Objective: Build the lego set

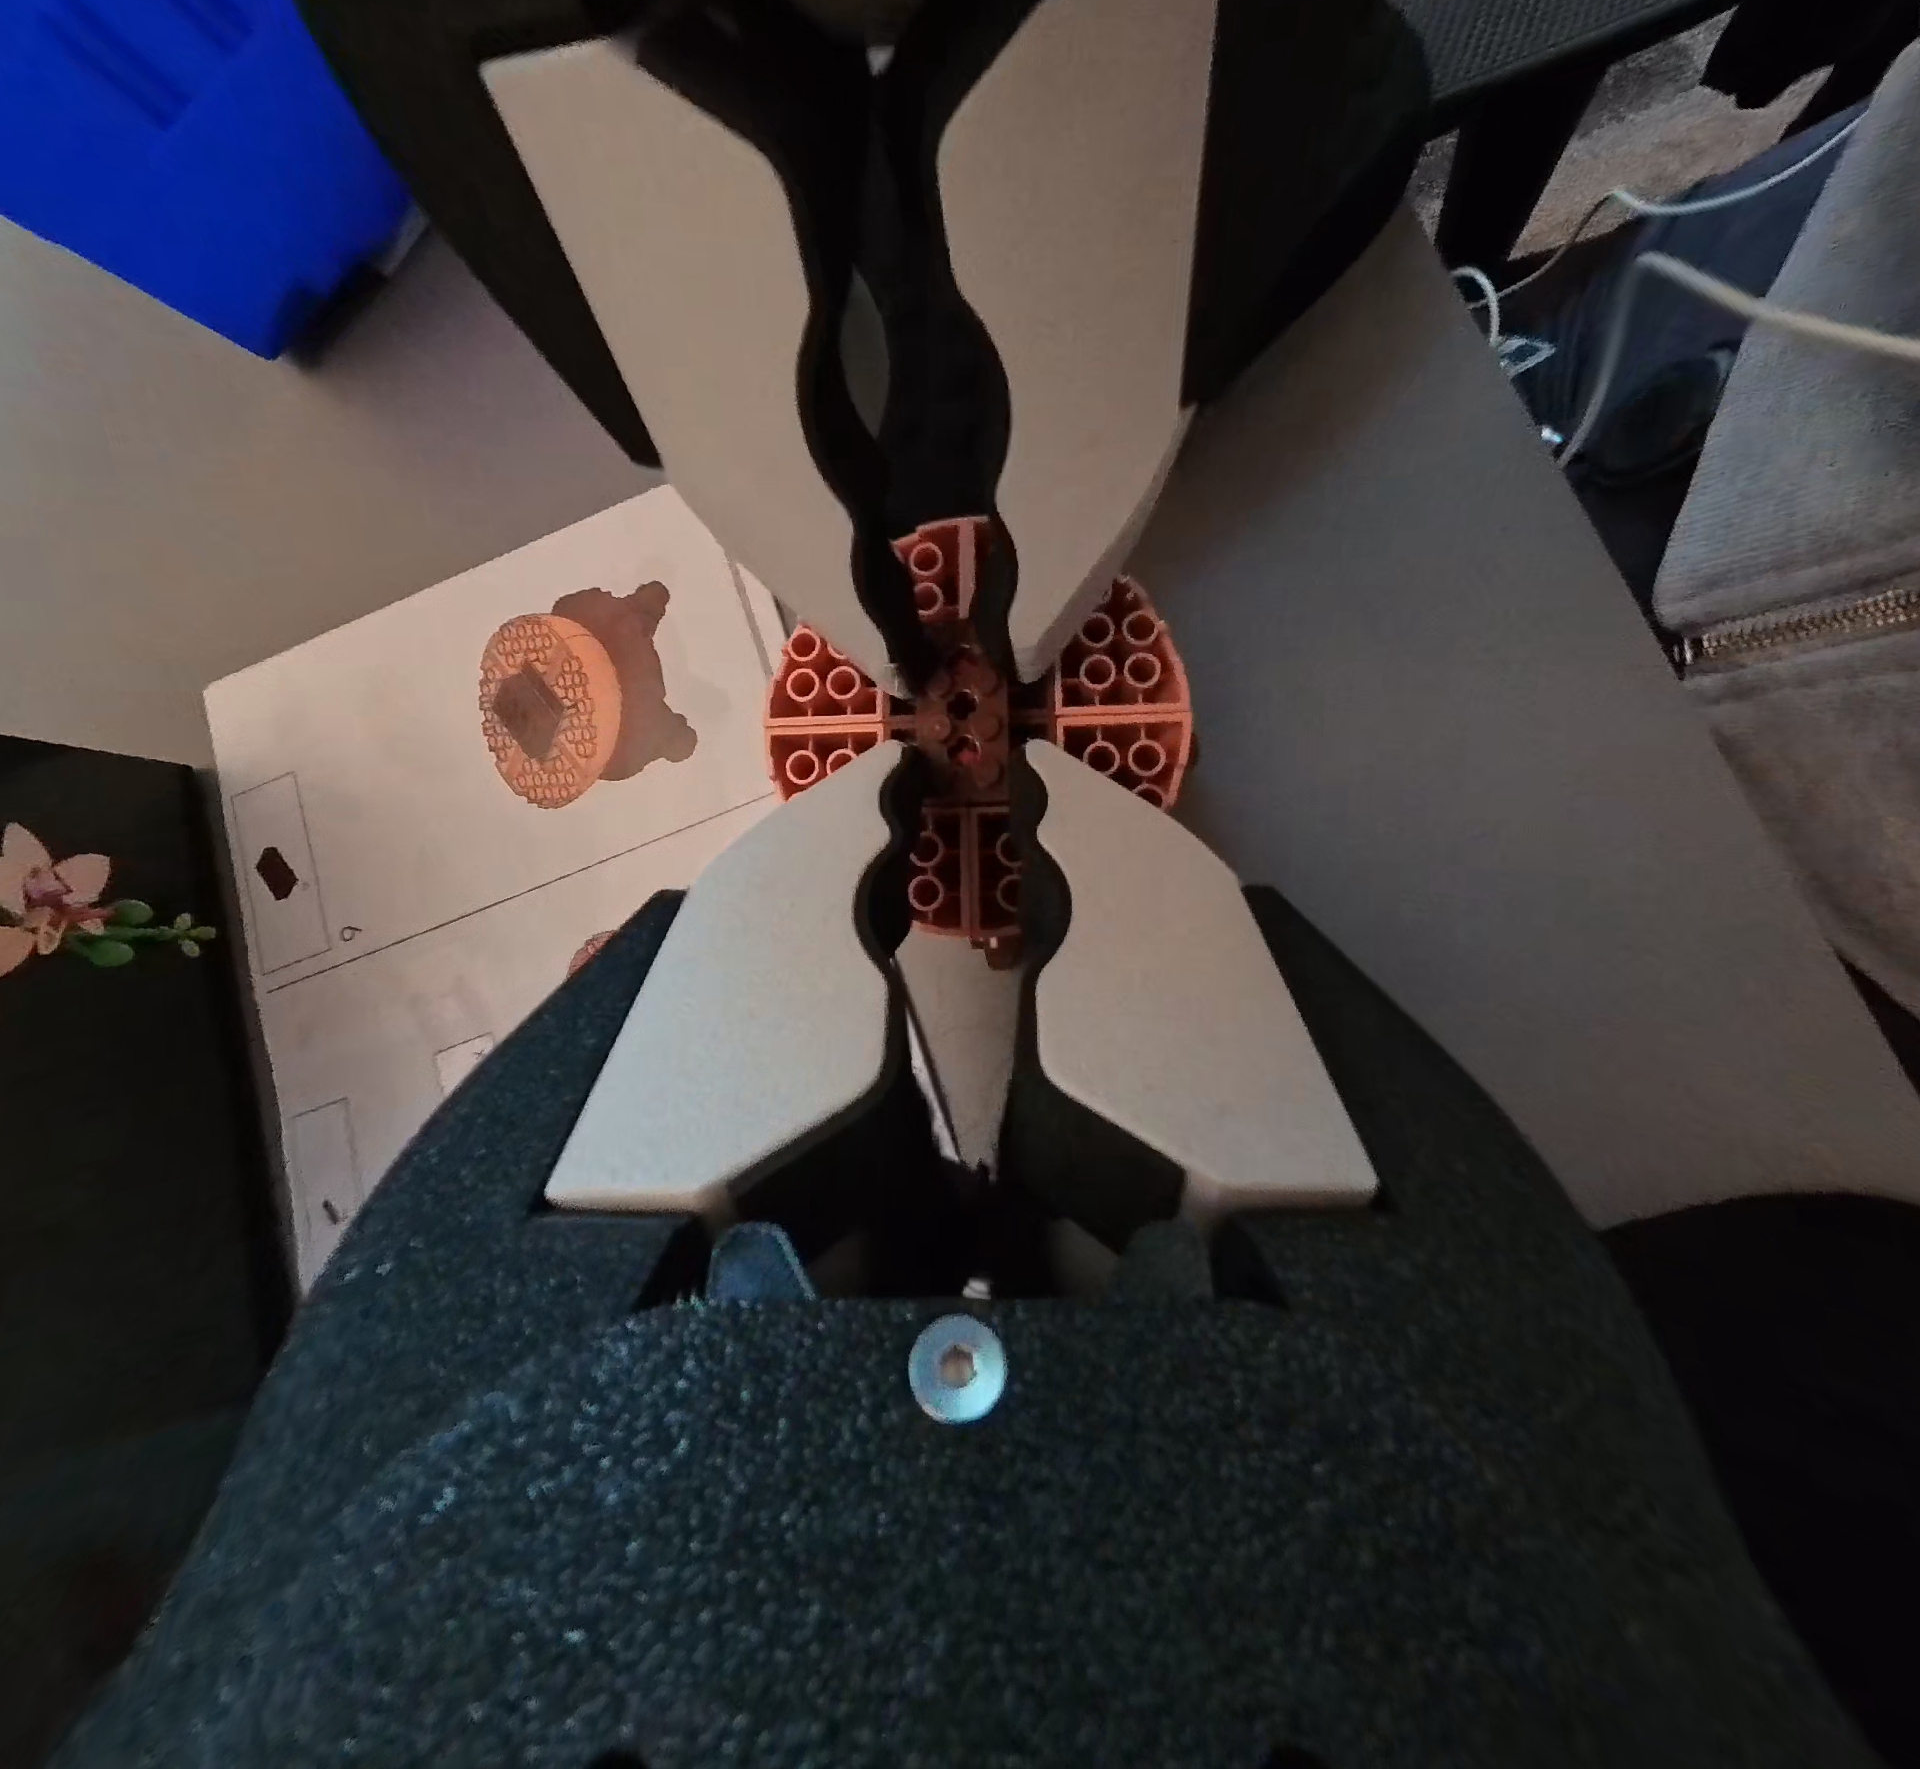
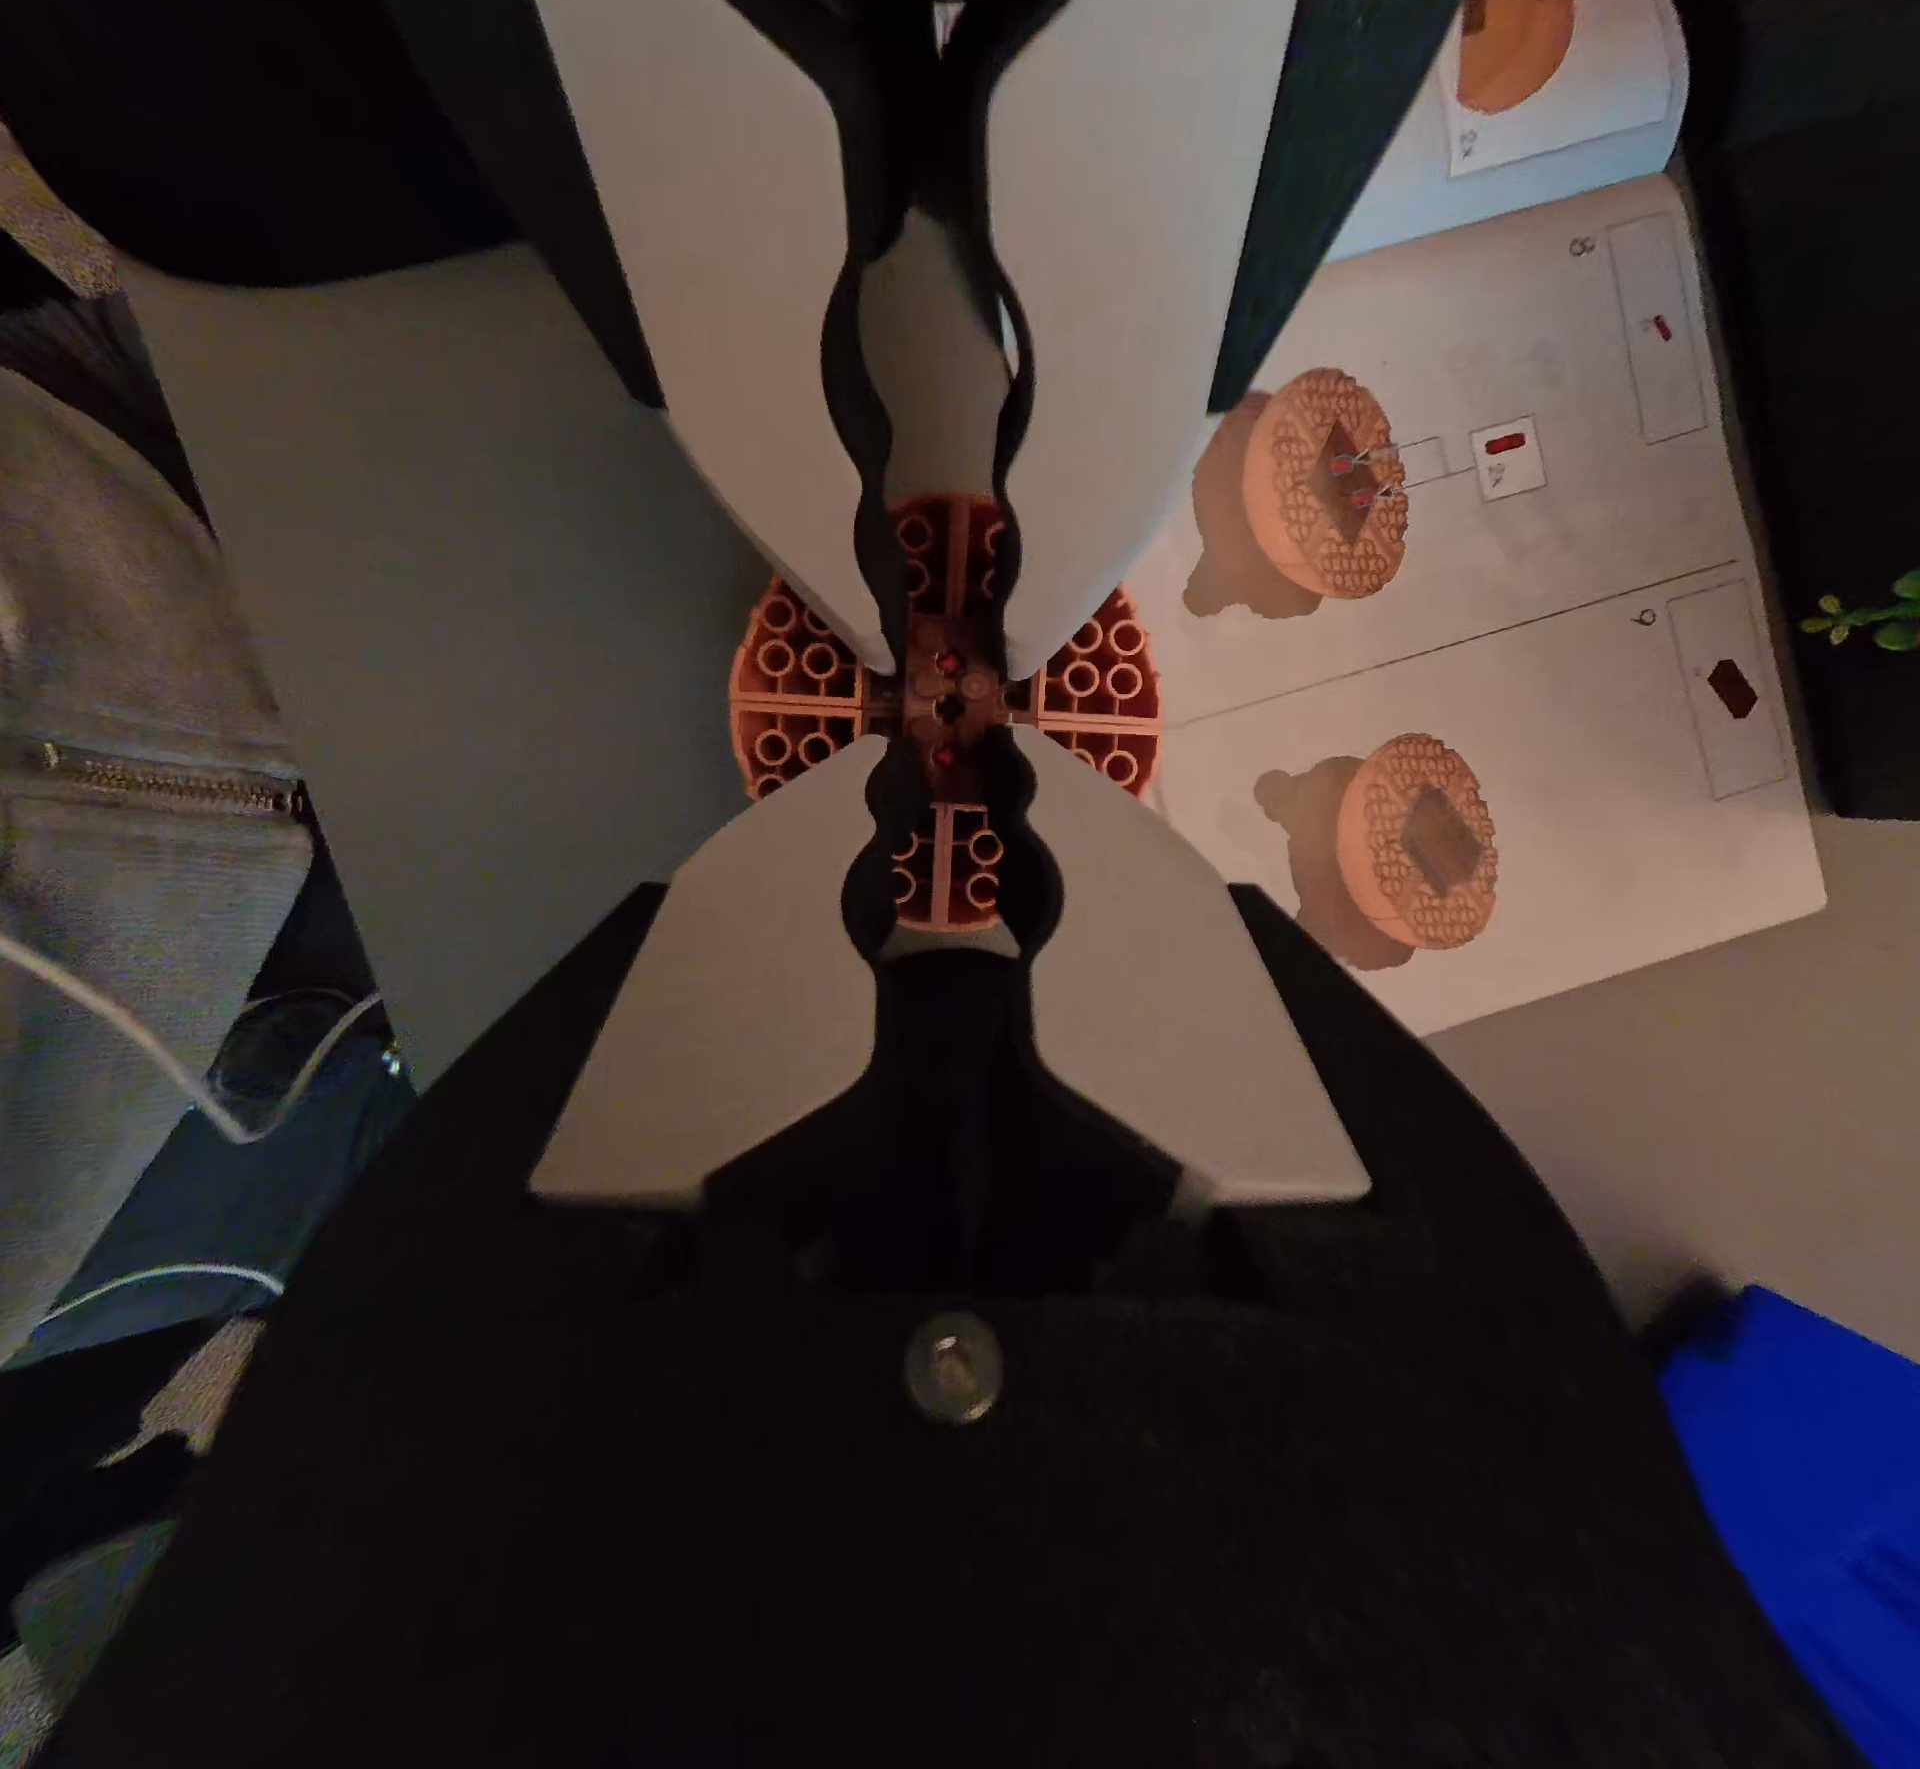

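Both grippers, left (image 1: 961,763) and right (image 2: 940,743), stand fingers nearly shut, gripping the brown block (image 1: 961,722) at the disc (image 1: 1127,680) centre, from 6 and 12 o'clock. Uneven squeeze could twist the block off its studs.

Two grippers meet head-on over a round orange brick disc (image 1: 1117,691), their four fingertips crowding its brown centre block (image 1: 961,717) and leaving no gap there. In the left wrist view, bare grey table (image 1: 1403,680) lies clear at three o'clock of the disc. An open instruction booklet (image 1: 436,784) lies flat just beside it at nine o'clock. A blue bin (image 1: 156,88) blocks the eleven o'clock corner.
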